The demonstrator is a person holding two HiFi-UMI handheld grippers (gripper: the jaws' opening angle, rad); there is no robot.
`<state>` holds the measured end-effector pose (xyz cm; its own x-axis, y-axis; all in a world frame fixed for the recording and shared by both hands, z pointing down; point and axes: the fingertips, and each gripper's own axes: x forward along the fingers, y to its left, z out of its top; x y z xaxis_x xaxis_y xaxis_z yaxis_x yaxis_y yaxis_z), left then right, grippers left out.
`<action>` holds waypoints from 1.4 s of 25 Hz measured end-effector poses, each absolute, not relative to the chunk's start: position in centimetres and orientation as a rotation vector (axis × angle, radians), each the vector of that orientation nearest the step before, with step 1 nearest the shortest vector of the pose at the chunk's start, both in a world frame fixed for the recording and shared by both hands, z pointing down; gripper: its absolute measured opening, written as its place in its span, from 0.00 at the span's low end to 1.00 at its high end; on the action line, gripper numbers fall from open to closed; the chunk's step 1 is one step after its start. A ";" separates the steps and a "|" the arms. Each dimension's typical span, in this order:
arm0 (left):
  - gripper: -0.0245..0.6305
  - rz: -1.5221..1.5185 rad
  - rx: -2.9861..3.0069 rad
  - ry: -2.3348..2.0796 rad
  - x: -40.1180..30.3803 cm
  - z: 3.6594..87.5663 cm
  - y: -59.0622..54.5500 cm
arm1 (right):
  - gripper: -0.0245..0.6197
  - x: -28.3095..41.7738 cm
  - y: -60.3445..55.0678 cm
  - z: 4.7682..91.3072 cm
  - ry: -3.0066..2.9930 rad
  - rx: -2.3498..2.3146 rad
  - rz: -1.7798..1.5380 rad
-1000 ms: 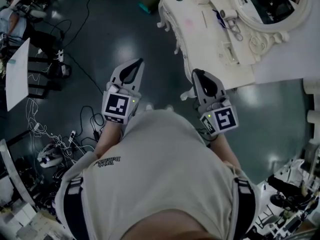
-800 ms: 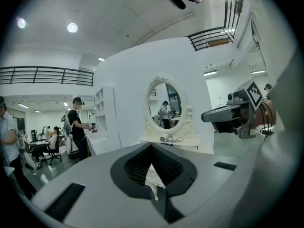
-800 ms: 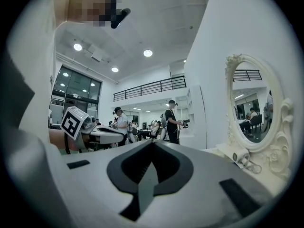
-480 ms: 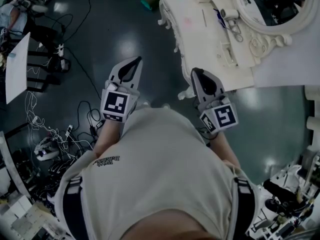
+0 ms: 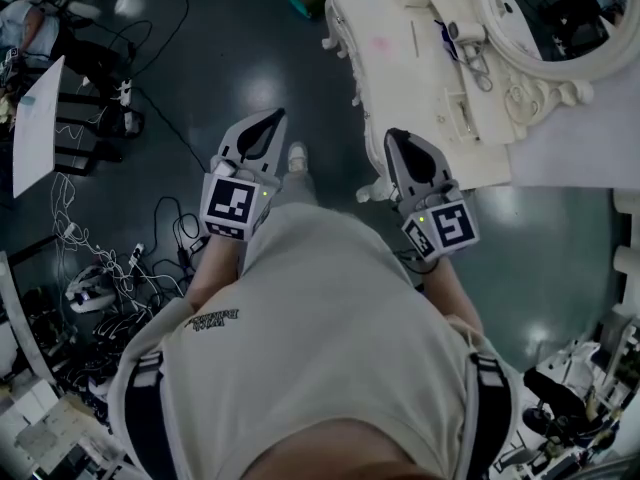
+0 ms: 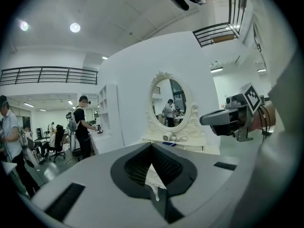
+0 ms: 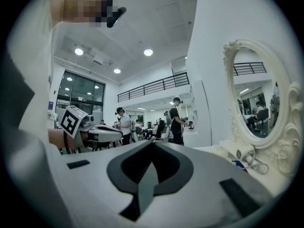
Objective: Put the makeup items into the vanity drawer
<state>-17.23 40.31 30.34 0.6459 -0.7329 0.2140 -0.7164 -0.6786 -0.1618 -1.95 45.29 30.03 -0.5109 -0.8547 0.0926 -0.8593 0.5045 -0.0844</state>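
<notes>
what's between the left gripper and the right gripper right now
In the head view, only dark floor and the person's pale shoe lie between the left gripper and the right gripper.

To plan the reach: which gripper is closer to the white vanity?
The right gripper, its tip beside the vanity edge; the left gripper is over dark floor.

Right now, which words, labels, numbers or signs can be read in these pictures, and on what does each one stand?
On the person's beige shirt, small dark print: too small and blurred to read.
On the left tool, black-and-white square-marker cube: a pattern, no letters.
On the right tool, black-and-white square-marker cube: a pattern, no letters.
Nothing else is readable.
</notes>
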 end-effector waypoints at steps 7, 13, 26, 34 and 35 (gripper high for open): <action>0.06 -0.354 -2.818 1.176 -16.8 31.7 36.8 | 0.05 -2.4 42.0 31.1 -2.667 1.553 0.161; 0.06 -0.342 -2.833 1.139 -16.3 32.1 31.8 | 0.05 -2.5 37.4 32.0 -2.642 1.565 0.186; 0.06 -0.388 -2.872 1.113 -17.4 32.5 20.5 | 0.05 -3.0 26.5 32.8 -2.595 1.605 0.276; 0.06 -0.387 -2.905 1.058 -17.7 31.9 12.3 | 0.05 -3.6 18.6 32.3 -2.551 1.642 0.302; 0.06 -0.387 -2.910 1.051 -17.7 31.8 11.2 | 0.05 -3.6 17.4 32.2 -2.545 1.649 0.303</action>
<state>-17.67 11.18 31.81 0.7421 -0.6319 0.2236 -0.6260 -0.7726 -0.1059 -3.57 17.44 32.18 -0.4117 -0.8922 0.1856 -0.9109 0.3963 -0.1152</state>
